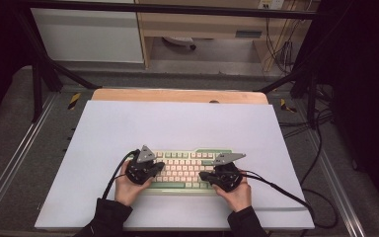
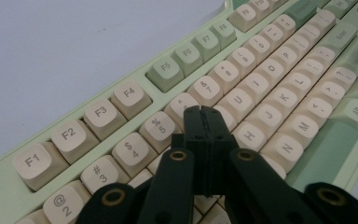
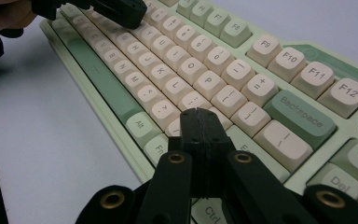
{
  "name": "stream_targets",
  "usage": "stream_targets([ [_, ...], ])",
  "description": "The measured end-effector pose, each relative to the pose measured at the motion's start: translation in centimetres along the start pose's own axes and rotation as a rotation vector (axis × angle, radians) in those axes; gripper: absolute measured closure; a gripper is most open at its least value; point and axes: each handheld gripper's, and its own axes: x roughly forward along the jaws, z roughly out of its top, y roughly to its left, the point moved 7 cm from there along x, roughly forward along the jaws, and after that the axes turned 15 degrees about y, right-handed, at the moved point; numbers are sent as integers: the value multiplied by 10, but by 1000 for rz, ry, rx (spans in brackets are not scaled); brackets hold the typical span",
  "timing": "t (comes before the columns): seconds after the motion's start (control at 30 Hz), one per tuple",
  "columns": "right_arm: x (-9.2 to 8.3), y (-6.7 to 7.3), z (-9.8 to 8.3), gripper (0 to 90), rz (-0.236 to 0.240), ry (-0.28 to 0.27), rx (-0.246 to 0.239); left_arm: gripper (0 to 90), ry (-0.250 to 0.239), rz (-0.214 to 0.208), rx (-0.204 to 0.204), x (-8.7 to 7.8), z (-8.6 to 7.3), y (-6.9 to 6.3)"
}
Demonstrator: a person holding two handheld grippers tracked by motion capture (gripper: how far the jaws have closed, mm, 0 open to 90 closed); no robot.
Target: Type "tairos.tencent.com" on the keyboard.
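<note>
Hovering over a pale green keyboard point(image 1: 187, 170) with cream keys, two hand-held grippers work side by side at a table covered by a white sheet point(image 1: 177, 126); the keyboard lies flat near the person's edge of the sheet, its long side running left to right, between the two hands. At the left, the left gripper point(image 1: 154, 167) sits in the person's left hand point(image 1: 127, 187), above the keyboard's left end and angled inward toward the middle; its own camera shows its two black jaws pressed flat together with nothing between them point(image 2: 203, 122), their tip just above the number row and the letters below it, close to the 5 and 6 keys, though contact with a keycap cannot be told. At the middle, the green space bar point(image 3: 100, 74) runs along the keyboard's near edge. At the right, the right gripper point(image 1: 205, 176) is held in the right hand point(image 1: 237, 193) over the keyboard's right end and points inward; its jaws are likewise closed on each other and hold nothing point(image 3: 200, 125), their tip low over the keys beside the Alt and Fn keys, with Backspace point(image 3: 303, 119) further off; black cables point(image 1: 281, 192) trail from both grippers across the sheet.
</note>
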Motion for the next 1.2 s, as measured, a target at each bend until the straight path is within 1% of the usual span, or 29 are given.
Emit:
stream_targets([
  [0.17,-1,0,0,900,-1,0,1,899,-5,-3,3,-2,0,-1],
  [0.67,-6,0,1,900,-3,-12,2,899,-35,-15,6,-23,-6,0],
  [0.93,-6,0,1,900,-7,-14,3,899,-39,-18,3,-31,-14,3],
  [1.2,-8,0,2,900,-4,-17,5,899,-38,-21,-10,-36,-26,8],
])
